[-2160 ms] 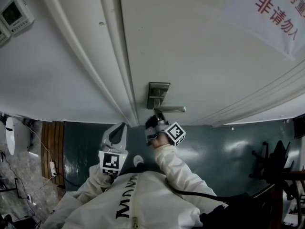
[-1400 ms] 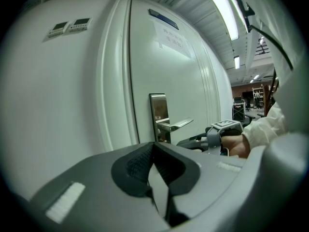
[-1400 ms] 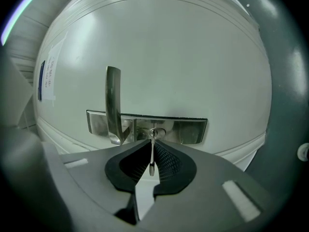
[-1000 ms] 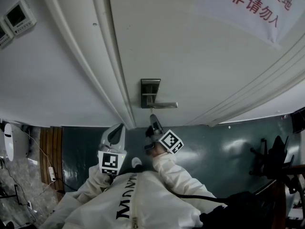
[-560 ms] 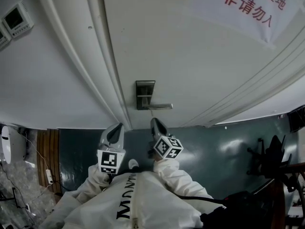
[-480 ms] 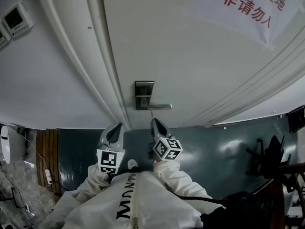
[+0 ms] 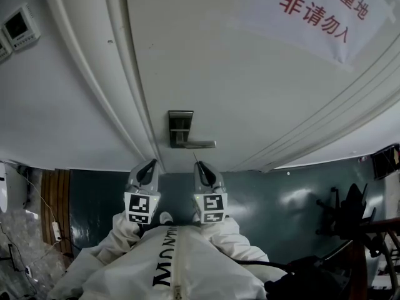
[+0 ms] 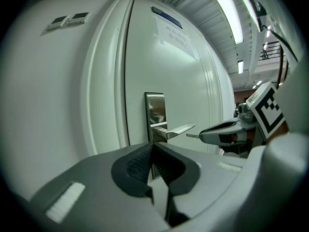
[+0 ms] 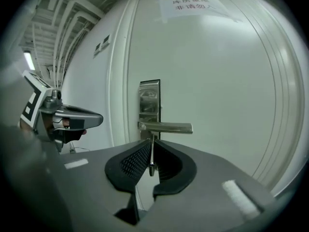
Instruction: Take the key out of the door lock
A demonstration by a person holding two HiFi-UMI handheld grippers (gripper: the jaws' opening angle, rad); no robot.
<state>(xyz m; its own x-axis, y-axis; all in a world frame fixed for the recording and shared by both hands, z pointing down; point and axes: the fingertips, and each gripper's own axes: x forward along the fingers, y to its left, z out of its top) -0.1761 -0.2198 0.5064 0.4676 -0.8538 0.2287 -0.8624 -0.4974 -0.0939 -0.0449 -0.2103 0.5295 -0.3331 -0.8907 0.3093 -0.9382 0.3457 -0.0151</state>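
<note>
Key: pinched between right gripper jaws, out of door lock.
Left gripper: jaws together, empty.

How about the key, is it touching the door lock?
Apart. The left gripper view, side-on, shows the key poking from the right gripper, with bare white door between its tip and the door lock.

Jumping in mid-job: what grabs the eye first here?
The white door fills the head view, its steel lever handle at centre and a paper sign with red print upper right. Just below the handle, the right claw pinches a thin key, out of the lock.
</note>
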